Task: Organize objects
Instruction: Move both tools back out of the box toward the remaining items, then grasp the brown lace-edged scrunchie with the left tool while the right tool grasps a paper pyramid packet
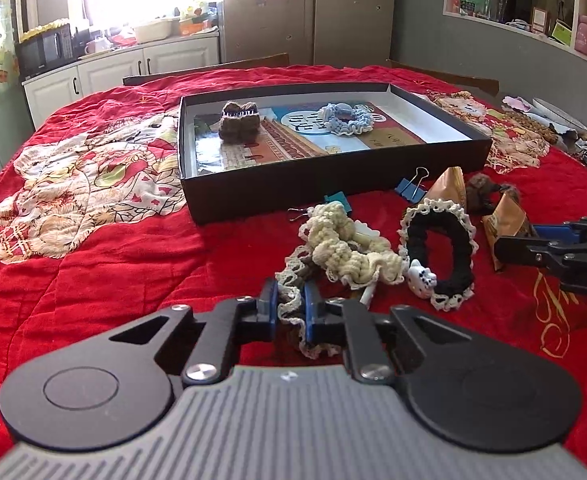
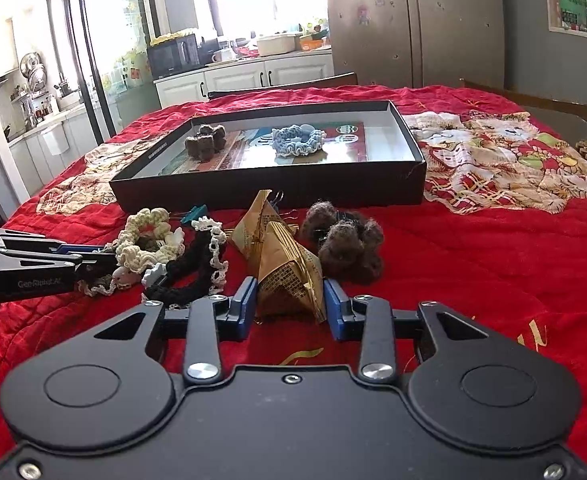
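The left gripper point(image 1: 289, 312) has its blue fingers point(image 1: 268, 308) pinched tight on the lace edge of a brown scrunchie point(image 1: 293, 280), which lies low on the red cloth point(image 1: 133, 280). Just past it sits a cream scrunchie point(image 1: 345, 240), touching the lace one, and to the right a black scrunchie point(image 1: 441, 252) with a white trim and a small white cat charm point(image 1: 421, 280).

The right gripper point(image 2: 291, 304) has its fingers point(image 2: 243, 306) set narrow around a tan paper packet point(image 2: 289, 280); both pads look to touch its sides, though the near edge hides the exact contact. A second packet point(image 2: 259, 216) stands just behind it, and a brown fuzzy clip point(image 2: 345, 244) lies to the right.

Blue point(image 1: 411, 186) and teal binder clips point(image 2: 195, 212) lie near the box wall. Beyond them, the black box point(image 1: 333, 184) holds a book point(image 1: 293, 140), with a brown knitted clip point(image 1: 239, 122) and a blue scrunchie point(image 1: 345, 118) on top.
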Tool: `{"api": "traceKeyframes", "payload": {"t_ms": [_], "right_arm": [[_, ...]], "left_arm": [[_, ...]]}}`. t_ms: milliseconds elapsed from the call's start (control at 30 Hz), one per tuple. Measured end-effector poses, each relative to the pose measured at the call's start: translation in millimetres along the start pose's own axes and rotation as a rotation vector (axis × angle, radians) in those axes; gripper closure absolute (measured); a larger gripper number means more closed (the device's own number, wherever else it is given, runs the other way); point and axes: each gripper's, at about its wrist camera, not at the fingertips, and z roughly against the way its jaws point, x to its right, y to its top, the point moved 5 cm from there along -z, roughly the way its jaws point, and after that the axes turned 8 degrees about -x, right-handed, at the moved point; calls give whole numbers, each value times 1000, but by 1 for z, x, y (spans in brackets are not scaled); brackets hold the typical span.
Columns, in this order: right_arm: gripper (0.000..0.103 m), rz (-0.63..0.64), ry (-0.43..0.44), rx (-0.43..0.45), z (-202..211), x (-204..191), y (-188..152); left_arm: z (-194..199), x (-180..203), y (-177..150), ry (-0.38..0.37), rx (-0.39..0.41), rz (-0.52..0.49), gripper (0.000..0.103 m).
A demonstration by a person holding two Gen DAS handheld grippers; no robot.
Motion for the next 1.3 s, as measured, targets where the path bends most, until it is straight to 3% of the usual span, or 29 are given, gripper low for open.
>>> {"api": "traceKeyframes", "payload": {"t_ms": [1300], "right_arm": [[70, 57, 33, 75, 21, -11, 11]], "left_arm": [[65, 6, 27, 26, 143, -47, 88]]}}
